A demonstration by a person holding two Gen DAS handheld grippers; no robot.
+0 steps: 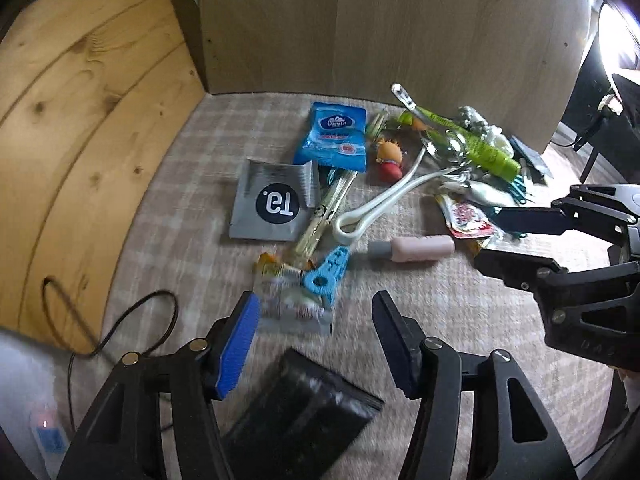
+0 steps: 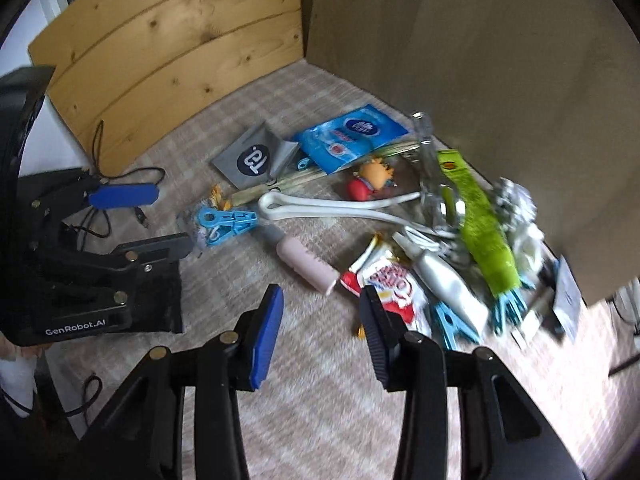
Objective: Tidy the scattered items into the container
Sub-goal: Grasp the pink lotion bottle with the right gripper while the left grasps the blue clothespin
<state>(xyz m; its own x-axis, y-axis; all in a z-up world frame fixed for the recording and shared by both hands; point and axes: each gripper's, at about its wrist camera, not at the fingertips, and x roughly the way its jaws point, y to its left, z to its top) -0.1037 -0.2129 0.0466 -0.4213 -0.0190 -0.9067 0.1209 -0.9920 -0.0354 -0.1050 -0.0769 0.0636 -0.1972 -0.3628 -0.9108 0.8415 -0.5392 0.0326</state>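
Left wrist, blue clothespin (image 1: 326,270) beyond hand-held gripper (image 1: 316,338)

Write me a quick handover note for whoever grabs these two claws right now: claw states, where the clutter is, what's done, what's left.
Left claw: open, empty, above a black pouch and a clear snack packet.
Right claw: open, empty, beside the red-and-white snack bag.
Still loose on the checked cloth: grey sachet, blue tissue pack, pink tube, blue clothes peg, white strap, green tube, doll.
Done: nothing that shows. No container in view.
Left: locate the container, move everything in.
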